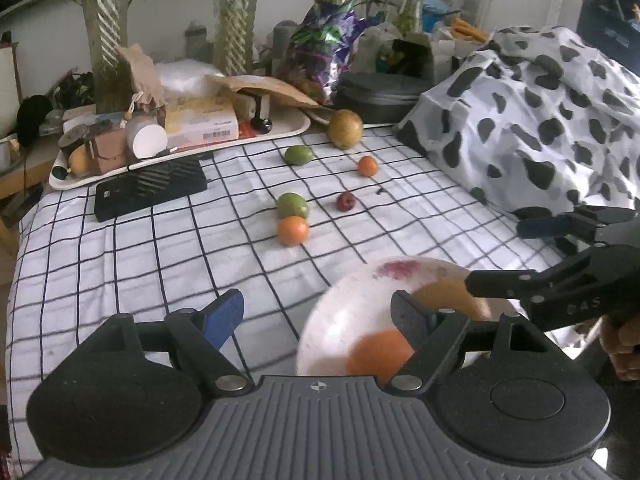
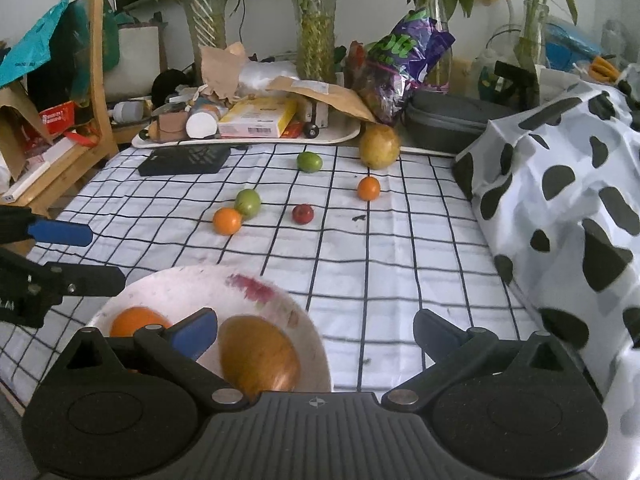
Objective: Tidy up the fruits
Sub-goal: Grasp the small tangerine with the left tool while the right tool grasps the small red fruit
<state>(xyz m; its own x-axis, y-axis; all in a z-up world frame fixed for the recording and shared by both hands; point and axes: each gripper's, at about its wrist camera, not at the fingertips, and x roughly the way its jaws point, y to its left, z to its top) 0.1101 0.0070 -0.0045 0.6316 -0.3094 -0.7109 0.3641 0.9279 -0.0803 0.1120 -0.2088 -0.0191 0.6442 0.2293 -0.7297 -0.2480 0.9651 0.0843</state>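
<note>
A white bowl (image 1: 340,320) (image 2: 192,284) sits on the checked cloth and holds an orange (image 1: 376,354) and a brown-yellow fruit (image 2: 260,356). My left gripper (image 1: 320,316) is open, its right finger over the bowl and gripping nothing. My right gripper (image 2: 316,336) is open too, with its left finger above the bowl. Farther out on the cloth lie an orange (image 1: 293,231), a green fruit (image 1: 293,205), a red fruit (image 1: 346,201), a small orange (image 1: 367,166), another green fruit (image 1: 298,155) and a large yellow fruit (image 1: 345,129).
A black flat case (image 1: 152,188) and a cluttered white tray (image 1: 280,132) stand at the back left. A cow-print cloth (image 1: 540,120) covers a bulky shape on the right. A grey zip case (image 1: 380,96) and glass plant vases line the back.
</note>
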